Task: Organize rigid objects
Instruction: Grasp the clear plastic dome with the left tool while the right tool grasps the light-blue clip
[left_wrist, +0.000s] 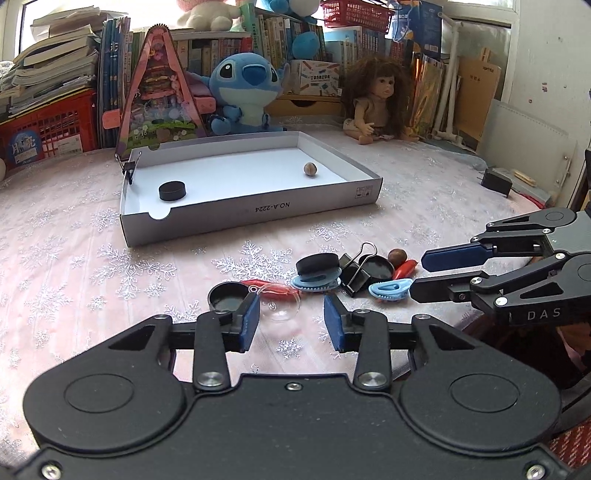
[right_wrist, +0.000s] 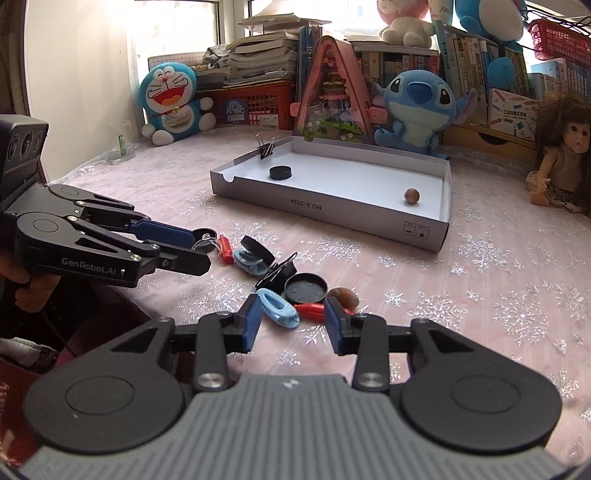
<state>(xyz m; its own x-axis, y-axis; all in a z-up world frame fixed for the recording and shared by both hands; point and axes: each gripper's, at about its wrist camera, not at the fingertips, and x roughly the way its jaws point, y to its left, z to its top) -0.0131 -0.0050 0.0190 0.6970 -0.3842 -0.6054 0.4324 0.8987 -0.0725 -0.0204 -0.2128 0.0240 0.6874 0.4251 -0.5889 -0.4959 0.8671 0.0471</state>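
Pick-up step: left gripper (left_wrist: 291, 314) is straddling a clear bauble (left_wrist: 279, 303), right gripper (right_wrist: 291, 314) a red clip (right_wrist: 310, 311), both jaws part-open, gripping nothing; next, closing and carrying to the tray (left_wrist: 258, 212).

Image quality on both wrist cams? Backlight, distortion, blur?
Left wrist: window behind the books blown out, strong fisheye bending of the white tray, dark corners; pile sharp. Right wrist: window glare top left, same vignette; left hand-held gripper crisp, no motion blur.
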